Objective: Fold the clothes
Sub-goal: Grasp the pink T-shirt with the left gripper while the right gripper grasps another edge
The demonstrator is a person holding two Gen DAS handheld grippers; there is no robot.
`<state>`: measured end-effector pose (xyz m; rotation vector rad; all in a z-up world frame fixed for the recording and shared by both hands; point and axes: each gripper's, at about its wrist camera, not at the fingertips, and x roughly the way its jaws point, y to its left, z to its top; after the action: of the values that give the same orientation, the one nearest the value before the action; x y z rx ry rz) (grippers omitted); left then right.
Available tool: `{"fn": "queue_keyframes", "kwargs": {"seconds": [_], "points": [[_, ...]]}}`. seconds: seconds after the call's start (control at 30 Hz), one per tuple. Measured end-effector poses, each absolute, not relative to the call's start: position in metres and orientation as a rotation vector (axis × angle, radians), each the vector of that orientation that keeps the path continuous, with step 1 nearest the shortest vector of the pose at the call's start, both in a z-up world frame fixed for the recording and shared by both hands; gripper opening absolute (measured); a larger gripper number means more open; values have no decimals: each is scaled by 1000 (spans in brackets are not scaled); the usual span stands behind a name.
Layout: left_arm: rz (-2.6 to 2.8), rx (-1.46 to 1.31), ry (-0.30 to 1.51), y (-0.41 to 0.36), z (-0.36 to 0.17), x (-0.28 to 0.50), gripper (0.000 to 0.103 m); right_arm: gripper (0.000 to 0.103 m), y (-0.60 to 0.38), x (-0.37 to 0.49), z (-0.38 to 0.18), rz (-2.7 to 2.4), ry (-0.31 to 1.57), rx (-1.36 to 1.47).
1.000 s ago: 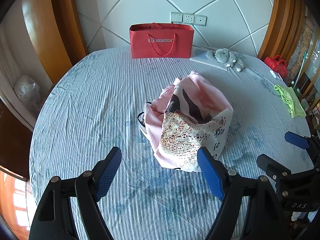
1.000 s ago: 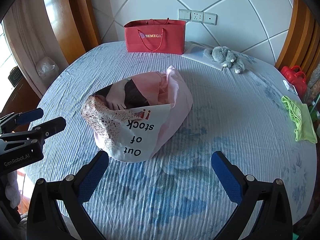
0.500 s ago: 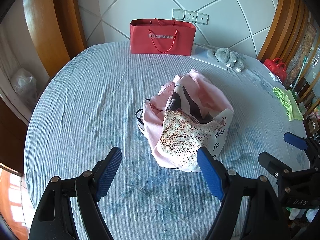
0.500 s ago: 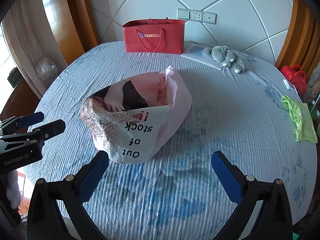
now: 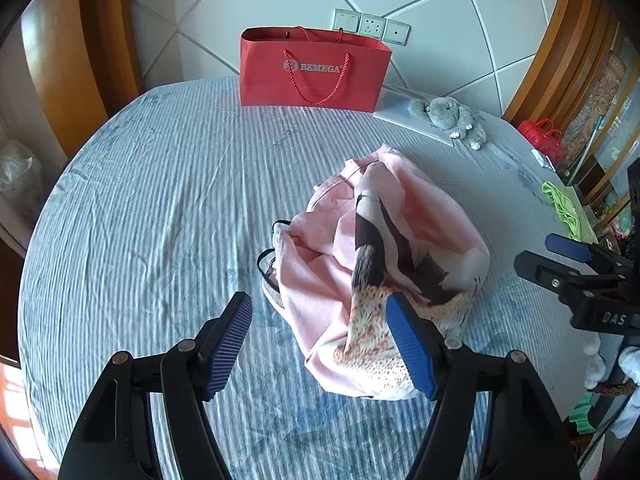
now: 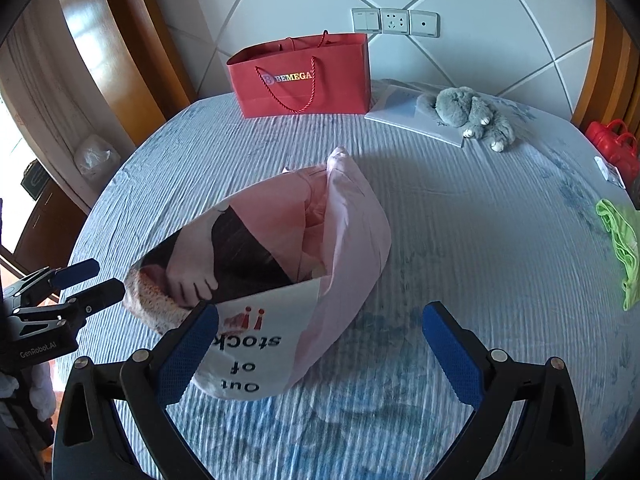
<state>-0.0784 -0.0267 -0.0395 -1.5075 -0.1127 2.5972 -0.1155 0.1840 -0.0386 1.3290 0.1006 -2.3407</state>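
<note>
A crumpled pink T-shirt (image 5: 384, 264) with a printed picture and the words "Out of stock" lies bunched in the middle of the striped blue bed; it also shows in the right wrist view (image 6: 280, 264). My left gripper (image 5: 320, 340) is open and empty, low at the shirt's near left edge. My right gripper (image 6: 320, 344) is open and empty, with its left finger over the shirt's printed hem. Each gripper shows at the side of the other's view.
A red BEMEGA paper bag (image 5: 312, 70) stands at the headboard. A grey plush rabbit (image 5: 452, 118) lies on a white pad to its right. A lime-green garment (image 6: 620, 240) lies at the bed's right edge. A red bag (image 6: 614, 148) sits beyond it.
Both grippers have moved forward and lower towards the shirt, which now looks larger. The shirt itself has not moved. Both grippers stay open.
</note>
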Motion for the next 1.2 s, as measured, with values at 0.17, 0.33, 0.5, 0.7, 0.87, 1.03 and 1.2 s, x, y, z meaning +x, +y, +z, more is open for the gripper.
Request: {"fn": "queue_keyframes", "kwargs": {"seconds": [0.17,0.33,0.5,0.7,0.87,1.03,1.2], "points": [[2509,-1551,-86,-12,-61,-111,67,85,168,-164,-63,-2320,101,1393],[2404,-1644,-90,-3,-91,-134,31,61,155,-197,-102,-2261,144,1523],[2366,-1663,-84,0,-100,-140,6,20,157,-200,-135,-2155,128,1624],[2624,-1389,41,-9,-20,-149,4,2,178,-206,-85,-2287,38,1432],[2818,-1100,68,-37,66,-132,4,1,217,-193,13,-2516,-48,1111],[2825,-1097,76,-55,70,-93,4,3,220,-173,23,-2450,-1,1157],[2728,-1447,21,-75,-10,-65,4,57,193,-162,-21,-2302,36,1295]]}}
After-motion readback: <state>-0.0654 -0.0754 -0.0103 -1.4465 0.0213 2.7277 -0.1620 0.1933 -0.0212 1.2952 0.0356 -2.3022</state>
